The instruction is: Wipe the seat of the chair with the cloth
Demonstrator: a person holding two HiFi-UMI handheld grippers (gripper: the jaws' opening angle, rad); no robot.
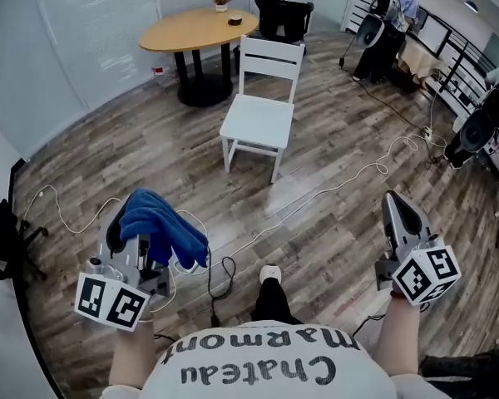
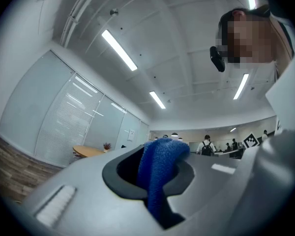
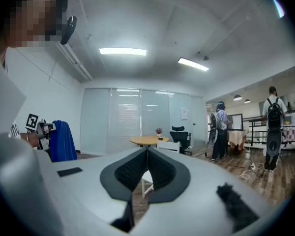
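Note:
A white wooden chair point(image 1: 262, 110) stands on the wood floor a few steps ahead, its seat point(image 1: 258, 123) bare. My left gripper point(image 1: 137, 223), held low at the left, is shut on a blue cloth point(image 1: 162, 227) that drapes over its jaws. In the left gripper view the cloth point(image 2: 160, 168) fills the gap between the jaws and hangs out of them. My right gripper point(image 1: 393, 199), low at the right, is shut with nothing in it. The right gripper view has the jaws closed together point(image 3: 146, 154), the chair point(image 3: 168, 145) beyond them and the cloth point(image 3: 63, 140) far left.
A round wooden table point(image 1: 198, 30) and a black office chair point(image 1: 283, 15) stand behind the white chair. White and black cables point(image 1: 333, 185) run across the floor between me and the chair. A person point(image 1: 395, 15) and equipment stand at the back right.

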